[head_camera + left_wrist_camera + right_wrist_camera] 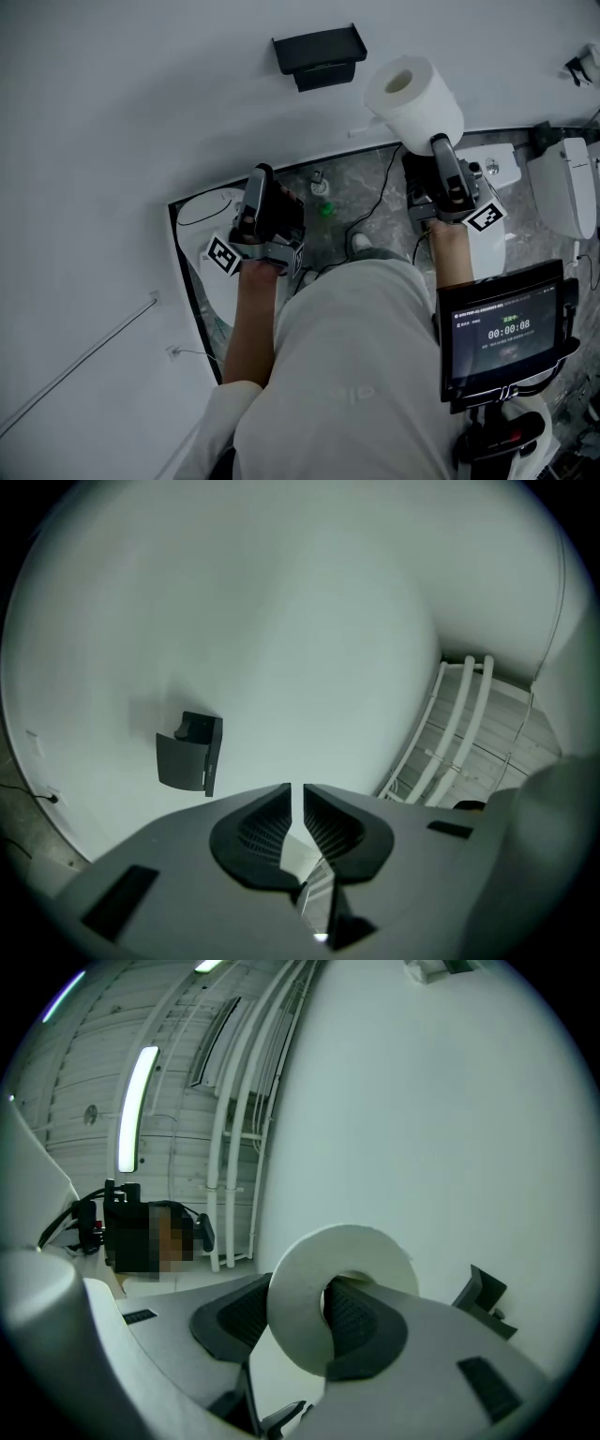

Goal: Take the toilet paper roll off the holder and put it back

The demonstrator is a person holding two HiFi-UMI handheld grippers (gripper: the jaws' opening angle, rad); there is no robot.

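A white toilet paper roll (pixel 417 105) is up in the air just right of the black wall holder (pixel 317 54), which has nothing on it. My right gripper (pixel 439 145) is shut on the roll. In the right gripper view one jaw sits inside the core and the other outside, clamping the wall of the roll (pixel 298 1321); the holder (pixel 483 1297) shows low at the right. My left gripper (pixel 262 178) hangs lower and to the left, shut with nothing in it. Its view (pixel 295 789) faces the white wall, with the holder (pixel 190 752) to the left.
A white toilet (pixel 561 186) stands at the right edge on the grey marbled floor (pixel 361 192). A small green object (pixel 325 208) and a cable lie on that floor. A screen (pixel 506 330) hangs at the person's front. White pipes (pixel 459 724) run up the wall.
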